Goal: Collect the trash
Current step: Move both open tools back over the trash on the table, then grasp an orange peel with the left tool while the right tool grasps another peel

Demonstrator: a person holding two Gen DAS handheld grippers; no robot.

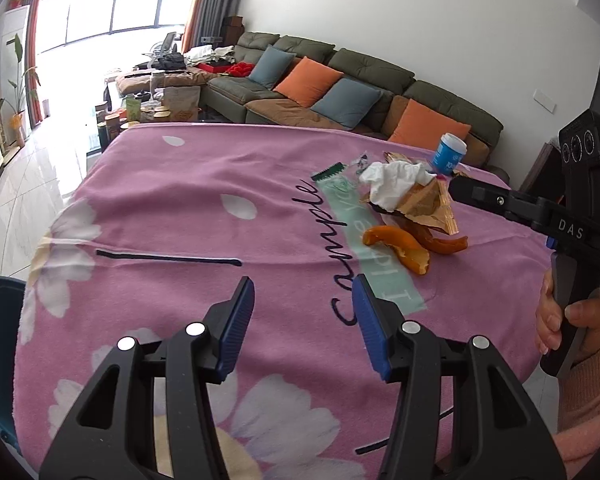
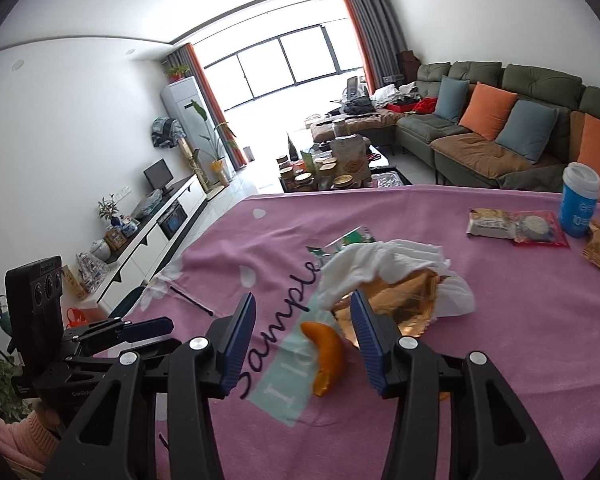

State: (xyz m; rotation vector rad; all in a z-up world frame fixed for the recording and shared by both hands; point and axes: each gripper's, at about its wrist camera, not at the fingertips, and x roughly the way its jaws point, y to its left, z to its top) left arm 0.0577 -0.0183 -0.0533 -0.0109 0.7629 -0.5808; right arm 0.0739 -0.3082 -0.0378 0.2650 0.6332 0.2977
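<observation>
Both the left gripper and right gripper hang half-open and empty over the pink blanket, so grabbing the orange peel could probably snag fabric or scatter the crumpled tissue

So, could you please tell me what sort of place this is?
Most likely a home living room: a long green sectional sofa with orange and blue cushions, a black television on a low white cabinet, and a pink floral blanket-covered table.
</observation>
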